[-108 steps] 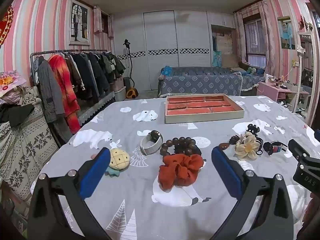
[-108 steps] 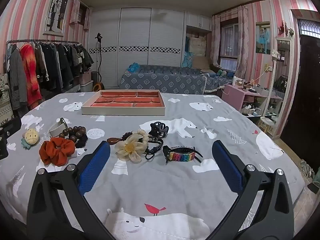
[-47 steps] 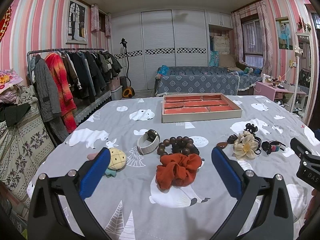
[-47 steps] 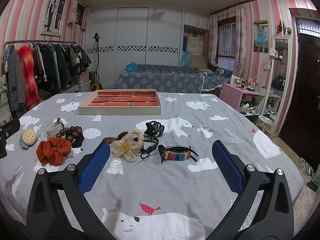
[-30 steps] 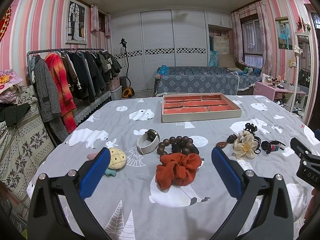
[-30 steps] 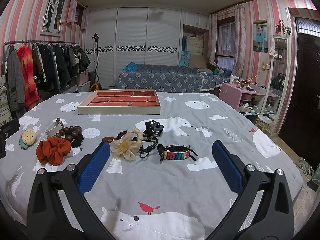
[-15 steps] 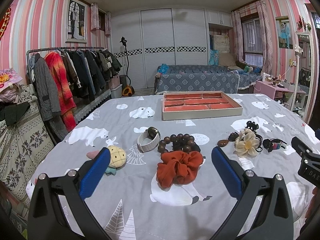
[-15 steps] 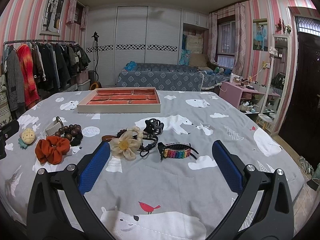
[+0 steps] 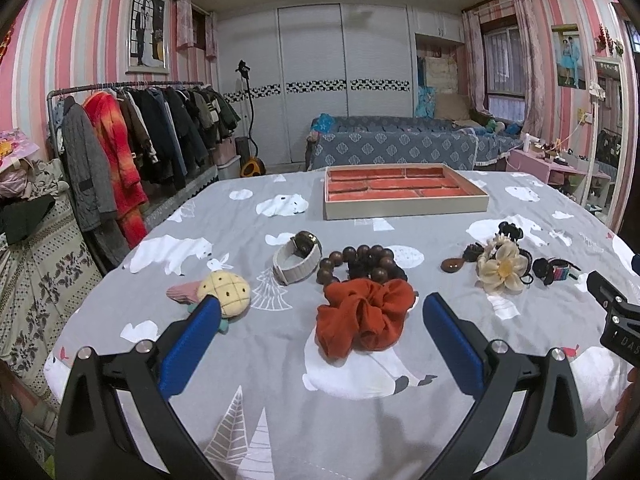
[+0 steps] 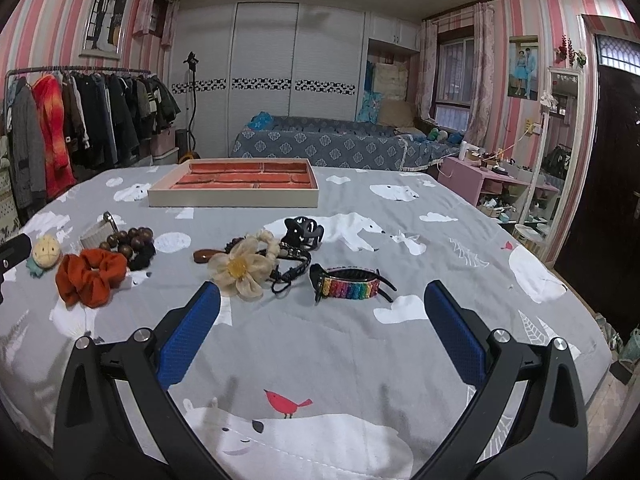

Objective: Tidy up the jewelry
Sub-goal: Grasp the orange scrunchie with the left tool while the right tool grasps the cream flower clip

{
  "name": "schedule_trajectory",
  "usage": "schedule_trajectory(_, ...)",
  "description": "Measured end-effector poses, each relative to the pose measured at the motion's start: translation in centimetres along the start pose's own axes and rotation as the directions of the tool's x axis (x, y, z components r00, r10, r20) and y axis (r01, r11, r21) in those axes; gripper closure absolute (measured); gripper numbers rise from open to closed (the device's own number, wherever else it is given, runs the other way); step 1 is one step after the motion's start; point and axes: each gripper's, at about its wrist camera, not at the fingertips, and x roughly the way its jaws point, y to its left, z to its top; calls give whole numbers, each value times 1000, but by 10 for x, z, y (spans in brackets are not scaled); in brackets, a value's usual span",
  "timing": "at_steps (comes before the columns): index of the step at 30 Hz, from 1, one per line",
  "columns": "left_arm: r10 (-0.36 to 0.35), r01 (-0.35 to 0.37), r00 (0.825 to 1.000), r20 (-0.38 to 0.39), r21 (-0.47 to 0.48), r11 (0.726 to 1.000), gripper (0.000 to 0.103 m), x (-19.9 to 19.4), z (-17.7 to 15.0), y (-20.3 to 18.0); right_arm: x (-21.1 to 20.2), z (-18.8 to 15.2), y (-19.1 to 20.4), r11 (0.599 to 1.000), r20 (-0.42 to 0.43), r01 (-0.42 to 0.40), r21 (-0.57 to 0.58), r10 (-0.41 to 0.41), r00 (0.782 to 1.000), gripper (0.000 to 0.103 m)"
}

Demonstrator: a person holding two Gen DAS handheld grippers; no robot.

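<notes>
Left gripper (image 9: 320, 336) jaws spread wide, empty, above orange scrunchie (image 9: 365, 312); right gripper (image 10: 322, 326) jaws spread wide, empty, near rainbow bracelet (image 10: 350, 286); jewelry scattered on grey bedspread (image 10: 400, 340); red-lined tray (image 9: 404, 192) beyond, well apart

On the worktop (image 9: 248, 364), the tray (image 9: 404, 204) lies far, with the scrunchie (image 9: 364, 320) near, beads (image 9: 360, 264) behind it, and the flower clip (image 9: 500, 270) right.

Black fingers (image 9: 192, 336), blue pads (image 10: 452, 336)
</notes>
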Motion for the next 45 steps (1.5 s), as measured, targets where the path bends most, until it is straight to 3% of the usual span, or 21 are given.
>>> schedule_trajectory(4, 6, -6, 1000, 5, -15, 1000, 4, 4, -1, 2, 9, -4, -1, 1000, -10, 11, 3, -11, 1000, 4)
schedule_trajectory(12, -31, 30, 998, -57, -11, 999, 4, 30, -3, -1, 20, -6, 3, 992, 6, 124, -34, -124, 992, 4)
schedule_trajectory(19, -58, 57, 990, -127, -9, 998, 4, 56, -7, -2, 39, -5, 0, 997, -42, 81, -15, -81, 996, 4)
schedule_trajectory(28, -35, 34, 986, -164, -10, 999, 4, 83, -2, 4, 69, 4, 10, 1000, -139, 13, -16, -15, 990, 4)
schedule_trajectory(35, -65, 69, 978, -198, 14, 998, 4, 101, 3, 2, 94, 15, 17, 998, -232, -60, 5, 59, 971, 4)
schedule_trajectory(39, -90, 94, 969, -229, 10, 995, 4, 111, 4, 2, 101, 27, 21, 1000, -192, 0, -8, -2, 981, 4)
schedule_trajectory(45, -93, 94, 968, -235, -6, 996, 5, 117, 5, 5, 126, 26, 34, 999, -264, -38, 0, 36, 964, 4)
